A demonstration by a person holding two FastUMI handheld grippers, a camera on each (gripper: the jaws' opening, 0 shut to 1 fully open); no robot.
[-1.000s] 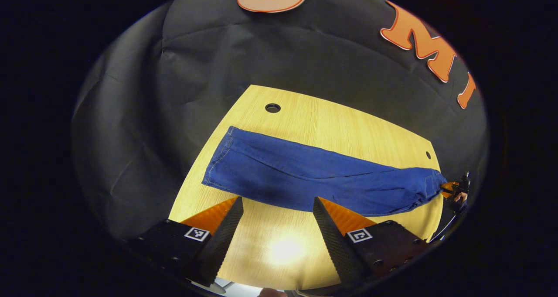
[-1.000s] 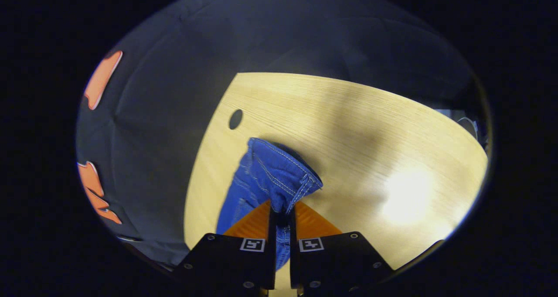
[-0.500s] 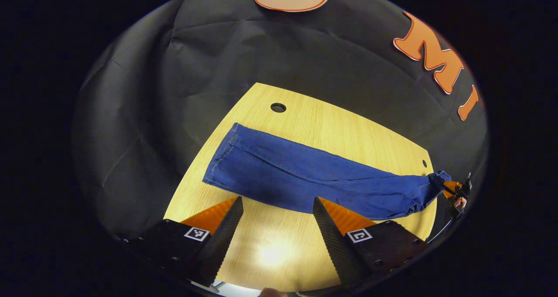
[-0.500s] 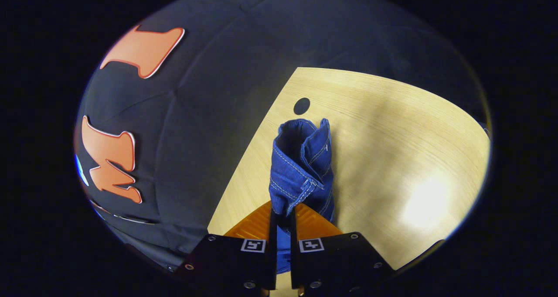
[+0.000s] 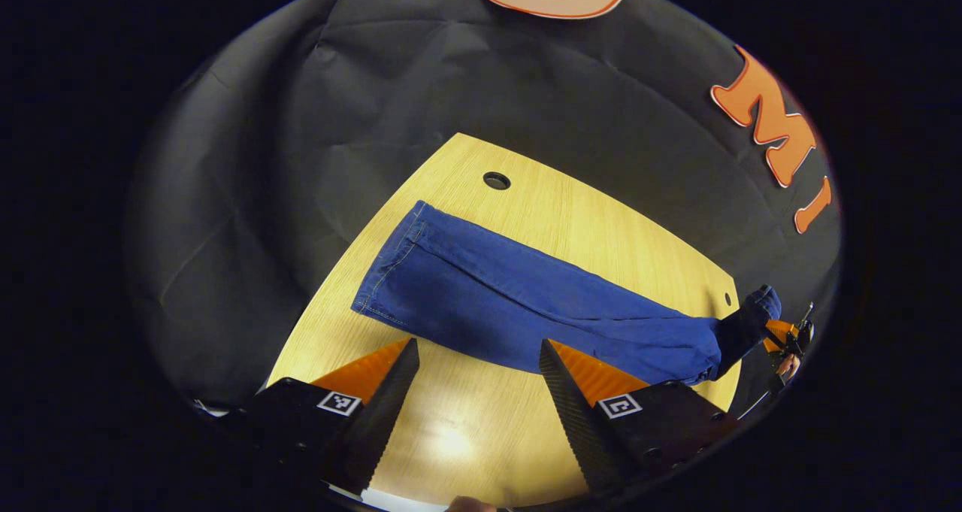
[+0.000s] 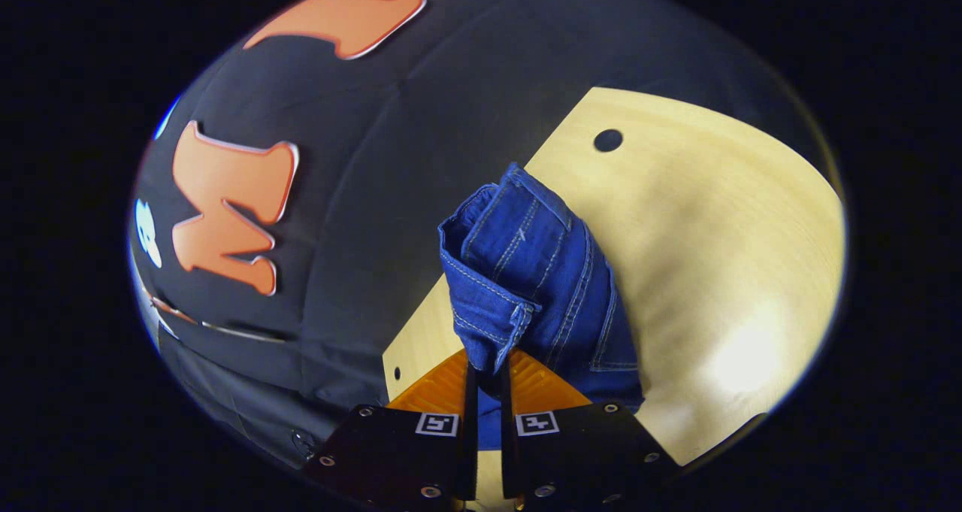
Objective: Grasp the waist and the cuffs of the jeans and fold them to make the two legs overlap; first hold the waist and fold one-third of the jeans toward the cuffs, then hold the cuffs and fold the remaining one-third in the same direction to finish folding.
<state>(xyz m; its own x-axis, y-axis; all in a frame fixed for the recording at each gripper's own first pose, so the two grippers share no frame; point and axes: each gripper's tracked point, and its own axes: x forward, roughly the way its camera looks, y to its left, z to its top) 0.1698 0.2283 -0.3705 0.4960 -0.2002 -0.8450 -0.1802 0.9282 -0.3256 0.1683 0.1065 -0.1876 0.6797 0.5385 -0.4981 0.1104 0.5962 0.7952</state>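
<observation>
Blue jeans (image 5: 518, 301) lie across the wooden table (image 5: 586, 219), legs overlapped, cuffs (image 5: 391, 268) at the left end in the left gripper view. My left gripper (image 5: 477, 392) hovers open over the table's near side, just short of the jeans' near edge, nothing between its fingers. My right gripper (image 6: 487, 380) is shut on the waistband (image 6: 518, 271), which is lifted off the table and bunched above the fingers. In the left gripper view that raised waist (image 5: 748, 320) shows at the far right with the right gripper (image 5: 785, 339) behind it.
The table has a round cable hole (image 5: 496, 180) near its far left corner and a small hole (image 5: 727, 298) near the right end. Another round hole (image 6: 607, 140) shows in the right gripper view. Black cloth walls the booth behind the table.
The right gripper has lifted the waist off the table and swung it, so the waistband now stands up. The left gripper stayed open and drifted slightly.
</observation>
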